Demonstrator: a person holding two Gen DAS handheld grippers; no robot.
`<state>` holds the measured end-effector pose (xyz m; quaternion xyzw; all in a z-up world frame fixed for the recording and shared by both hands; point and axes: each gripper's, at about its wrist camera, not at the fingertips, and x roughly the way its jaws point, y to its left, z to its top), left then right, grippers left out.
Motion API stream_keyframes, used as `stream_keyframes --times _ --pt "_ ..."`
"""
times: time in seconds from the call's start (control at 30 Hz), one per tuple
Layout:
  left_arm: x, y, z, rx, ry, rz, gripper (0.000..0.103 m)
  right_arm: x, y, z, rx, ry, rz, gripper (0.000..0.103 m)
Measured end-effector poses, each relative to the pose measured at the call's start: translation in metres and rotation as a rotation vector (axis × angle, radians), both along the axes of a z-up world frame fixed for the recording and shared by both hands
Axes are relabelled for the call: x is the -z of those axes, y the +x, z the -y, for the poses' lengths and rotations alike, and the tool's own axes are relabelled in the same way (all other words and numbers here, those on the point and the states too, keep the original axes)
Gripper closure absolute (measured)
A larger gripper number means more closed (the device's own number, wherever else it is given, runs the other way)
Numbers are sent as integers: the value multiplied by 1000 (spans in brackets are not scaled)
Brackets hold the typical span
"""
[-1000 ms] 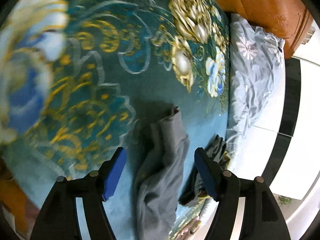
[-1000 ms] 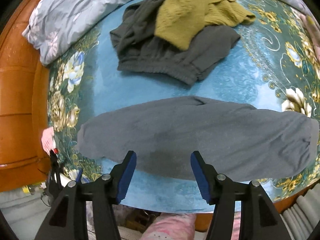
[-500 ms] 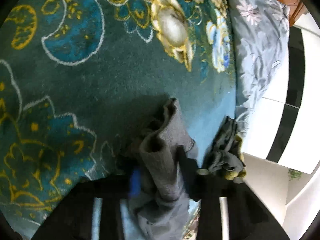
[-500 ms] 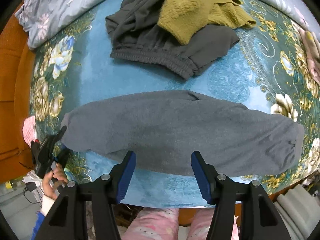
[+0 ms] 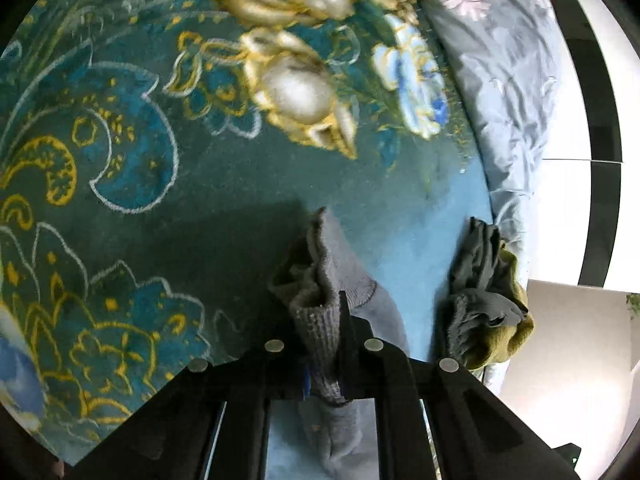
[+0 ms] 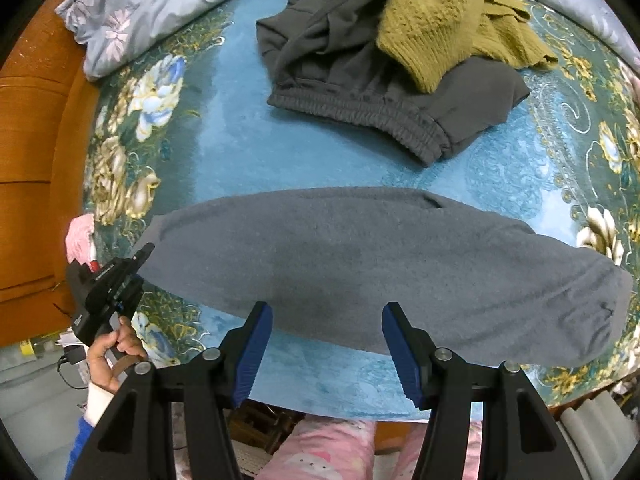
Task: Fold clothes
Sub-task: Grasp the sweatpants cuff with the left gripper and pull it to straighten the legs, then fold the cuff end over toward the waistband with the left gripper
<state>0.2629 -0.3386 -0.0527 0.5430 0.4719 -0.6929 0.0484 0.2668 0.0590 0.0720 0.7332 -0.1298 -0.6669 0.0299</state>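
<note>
- Grey fleece trousers (image 6: 360, 268) lie flat and doubled leg on leg across the middle of the right view, on the teal flowered bedspread (image 6: 240, 128), stretched from lower left to right.
- Our left claw (image 5: 322, 344) is clenched on the cuff end of those trousers (image 5: 320, 320); in the left view the ribbed cloth bunches up between the jaws, lifted a little off the bed. We judge that grip at the very end gives a handle for carrying the cuff over toward the waist.
- From the right view we see that same claw (image 6: 116, 276) at the lower left, at the trousers' narrow end, with a hand (image 6: 116, 348) around its handle.
- Our right claw (image 6: 326, 344) hangs released above the near edge of the trousers, at mid-length, gripping nothing. We think it sits there to pin or mark the fold line.
- Dark trousers (image 6: 360, 92) with an olive sweater (image 6: 448, 16) on top lie heaped in the upper part of the frame, well apart, presumably waiting.
- Whether this is a lengthwise fold being set up or a smoothing tug, we cannot tell.
</note>
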Motion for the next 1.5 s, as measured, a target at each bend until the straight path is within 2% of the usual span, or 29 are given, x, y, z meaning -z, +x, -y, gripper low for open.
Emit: stream_keyframes --times 0.17,0.3,0.67,0.8,0.97,1.07,1.2,1.27,1.33,1.4,1.5 --pt "-67 -11 -39 125 -139 -120 94 -6 8 -31 45 -31 -31 42" --pt "-135 -9 -103 268 -244 -266 94 -10 17 -67 101 -58 -56 42" --pt "-176 34 -336 673 -448 -280 93 -14 73 -220 275 -113 -116 42" --pt "-152 51 -412 814 -494 -212 93 -9 106 -267 365 -145 -128 42" --pt "-121 71 -472 913 -529 -121 93 -1 141 -306 431 -149 -115 42" --pt "-105 77 -496 966 -540 -78 93 2 155 -327 475 -145 -113 42" --pt "-100 77 -505 992 -535 -52 93 7 163 -339 514 -141 -105 42" --pt "-97 77 -509 1005 -532 -39 86 9 162 -339 514 -140 -103 42" --pt "-94 77 -514 1018 -530 -26 61 10 160 -335 509 -138 -102 42" --pt "-94 76 -512 1014 -516 -25 49 11 157 -332 512 -143 -98 42" --pt "-95 72 -477 932 -493 4 47 13 149 -325 508 -145 -98 42"
